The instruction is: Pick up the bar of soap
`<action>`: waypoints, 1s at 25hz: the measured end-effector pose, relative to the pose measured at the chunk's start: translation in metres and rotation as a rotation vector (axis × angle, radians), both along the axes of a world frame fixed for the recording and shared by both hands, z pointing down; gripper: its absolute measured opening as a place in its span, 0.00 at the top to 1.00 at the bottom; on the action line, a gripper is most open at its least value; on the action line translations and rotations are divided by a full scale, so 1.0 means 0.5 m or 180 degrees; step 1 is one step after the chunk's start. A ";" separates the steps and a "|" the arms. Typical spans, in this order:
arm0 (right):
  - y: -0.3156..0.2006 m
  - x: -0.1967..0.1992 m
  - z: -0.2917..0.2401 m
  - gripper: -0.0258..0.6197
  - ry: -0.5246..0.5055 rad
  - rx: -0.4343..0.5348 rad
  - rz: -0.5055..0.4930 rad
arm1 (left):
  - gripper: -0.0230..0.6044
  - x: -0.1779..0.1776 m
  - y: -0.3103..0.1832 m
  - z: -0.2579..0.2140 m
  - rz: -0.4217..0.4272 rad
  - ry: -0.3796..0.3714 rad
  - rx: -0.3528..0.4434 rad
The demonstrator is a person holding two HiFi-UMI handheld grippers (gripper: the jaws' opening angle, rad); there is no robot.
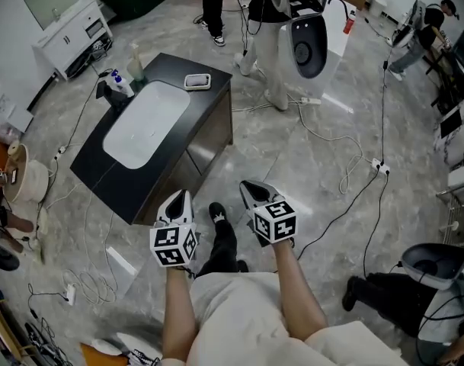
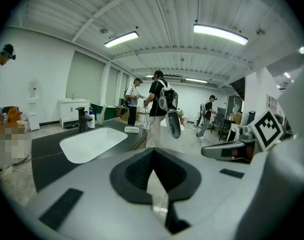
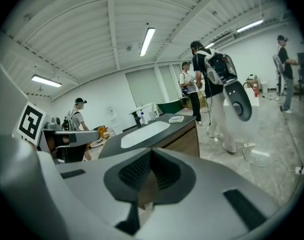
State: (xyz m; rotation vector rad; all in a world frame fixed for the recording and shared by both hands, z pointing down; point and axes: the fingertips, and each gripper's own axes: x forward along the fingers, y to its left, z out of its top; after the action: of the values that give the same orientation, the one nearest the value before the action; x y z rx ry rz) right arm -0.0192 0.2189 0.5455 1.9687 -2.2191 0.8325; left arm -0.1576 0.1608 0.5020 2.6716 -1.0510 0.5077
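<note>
The bar of soap (image 1: pixel 197 81) lies in a small dish on the far corner of a dark counter (image 1: pixel 209 117), beside a white sink basin (image 1: pixel 144 124). It also shows small and pale in the left gripper view as the soap (image 2: pixel 132 129), and in the right gripper view as the soap (image 3: pixel 176 118). My left gripper (image 1: pixel 181 198) and right gripper (image 1: pixel 251 188) hang close to my body over the floor, well short of the counter. Both are shut with nothing between the jaws, as seen up close on the left gripper (image 2: pixel 152 156) and the right gripper (image 3: pixel 151 156).
A faucet (image 1: pixel 104 90) and a pump bottle (image 1: pixel 119 78) stand at the sink's far left. A person with a backpack (image 1: pixel 281 21) stands beyond the counter. Cables (image 1: pixel 346 166) run over the floor. A white cabinet (image 1: pixel 72 33) is at the back left.
</note>
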 end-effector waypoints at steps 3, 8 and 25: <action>-0.055 0.031 -0.004 0.95 -0.0089 0.0097 0.0054 | 0.95 0.021 -0.054 0.005 -0.0015 -0.0007 -0.0004; -0.135 0.061 0.008 0.95 -0.0089 0.0045 0.0070 | 0.95 0.049 -0.151 0.009 -0.0004 -0.0007 -0.0041; -0.393 0.141 0.010 0.95 -0.0130 -0.0082 -0.0032 | 0.95 0.143 -0.405 0.022 -0.0027 0.0100 -0.0239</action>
State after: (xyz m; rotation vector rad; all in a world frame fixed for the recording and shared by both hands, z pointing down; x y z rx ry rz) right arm 0.0510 0.0222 0.5505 1.9448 -2.2265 0.9035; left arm -0.0861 -0.0417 0.5129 2.6002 -1.0139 0.4920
